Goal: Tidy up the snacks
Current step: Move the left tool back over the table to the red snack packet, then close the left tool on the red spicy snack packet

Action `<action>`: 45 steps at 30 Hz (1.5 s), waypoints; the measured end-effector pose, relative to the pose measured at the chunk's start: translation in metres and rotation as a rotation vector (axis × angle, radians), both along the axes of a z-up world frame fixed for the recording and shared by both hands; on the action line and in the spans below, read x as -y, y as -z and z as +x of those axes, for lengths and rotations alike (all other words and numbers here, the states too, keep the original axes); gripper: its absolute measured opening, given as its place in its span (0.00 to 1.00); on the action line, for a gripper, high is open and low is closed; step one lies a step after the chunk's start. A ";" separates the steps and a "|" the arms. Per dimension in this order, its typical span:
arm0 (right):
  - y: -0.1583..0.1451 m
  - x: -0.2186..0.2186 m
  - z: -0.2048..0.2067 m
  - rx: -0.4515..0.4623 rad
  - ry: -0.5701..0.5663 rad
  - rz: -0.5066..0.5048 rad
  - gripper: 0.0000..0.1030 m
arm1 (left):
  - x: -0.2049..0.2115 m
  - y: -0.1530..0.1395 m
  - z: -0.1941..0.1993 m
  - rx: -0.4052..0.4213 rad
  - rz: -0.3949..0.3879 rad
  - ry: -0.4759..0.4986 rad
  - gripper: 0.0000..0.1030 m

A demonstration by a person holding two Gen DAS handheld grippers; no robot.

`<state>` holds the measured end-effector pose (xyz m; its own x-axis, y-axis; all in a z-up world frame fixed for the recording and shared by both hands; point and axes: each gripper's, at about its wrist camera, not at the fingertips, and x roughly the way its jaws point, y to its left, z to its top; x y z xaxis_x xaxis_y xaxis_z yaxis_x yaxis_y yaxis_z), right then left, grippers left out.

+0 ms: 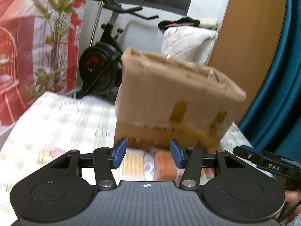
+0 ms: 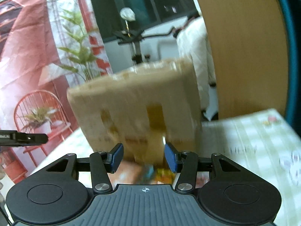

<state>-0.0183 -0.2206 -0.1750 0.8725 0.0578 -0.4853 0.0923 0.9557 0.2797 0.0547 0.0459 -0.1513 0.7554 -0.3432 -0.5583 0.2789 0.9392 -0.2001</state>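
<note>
A clear pack of biscuits (image 1: 148, 164), yellow rounds on the left and brown ones on the right, sits between the blue pads of my left gripper (image 1: 147, 155), which is shut on it. It looks sharp while everything behind is blurred. Just beyond stands a brown cardboard box (image 1: 169, 101) with tape strips on the checked tablecloth (image 1: 56, 120). In the right wrist view the box (image 2: 135, 101) is close ahead. My right gripper (image 2: 144, 157) stands open over a blurred orange and colourful packet (image 2: 150, 173) lying low between its fingers; no pad presses on it.
The right gripper's tip (image 1: 248, 153) shows at the right of the left wrist view. Behind the table are an exercise bike (image 1: 101, 56), a plant (image 1: 54, 37), a white quilted cushion (image 1: 188, 39), a wooden panel (image 1: 250, 28) and a blue curtain (image 1: 282, 75).
</note>
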 end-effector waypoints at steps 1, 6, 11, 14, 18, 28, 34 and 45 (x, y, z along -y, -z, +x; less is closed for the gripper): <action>0.006 -0.002 -0.002 -0.018 -0.003 0.003 0.44 | -0.001 0.004 -0.003 -0.010 0.004 -0.002 0.52; 0.036 -0.018 -0.017 -0.091 -0.020 0.008 0.44 | -0.011 0.022 -0.018 -0.058 0.038 -0.023 0.52; 0.050 -0.038 -0.022 -0.138 -0.056 -0.036 0.44 | -0.026 0.038 -0.027 -0.109 0.035 -0.065 0.51; 0.053 -0.042 -0.023 -0.153 -0.068 -0.028 0.44 | -0.031 0.045 -0.033 -0.132 0.045 -0.083 0.51; 0.051 -0.046 -0.018 -0.159 -0.090 -0.031 0.44 | -0.043 0.046 -0.035 -0.149 0.034 -0.107 0.51; 0.055 -0.057 -0.010 -0.181 -0.119 -0.033 0.44 | -0.051 0.065 -0.035 -0.188 0.063 -0.135 0.51; 0.054 -0.054 -0.010 -0.188 -0.113 -0.042 0.44 | -0.047 0.084 -0.026 -0.212 0.103 -0.129 0.51; 0.058 -0.052 -0.009 -0.201 -0.110 -0.026 0.44 | -0.037 0.105 -0.029 -0.225 0.178 -0.119 0.52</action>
<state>-0.0277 -0.1684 -0.2333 0.7476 0.1318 -0.6510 0.0388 0.9698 0.2409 0.0260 0.0833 -0.2559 0.6349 -0.1417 -0.7595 0.1324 0.9885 -0.0737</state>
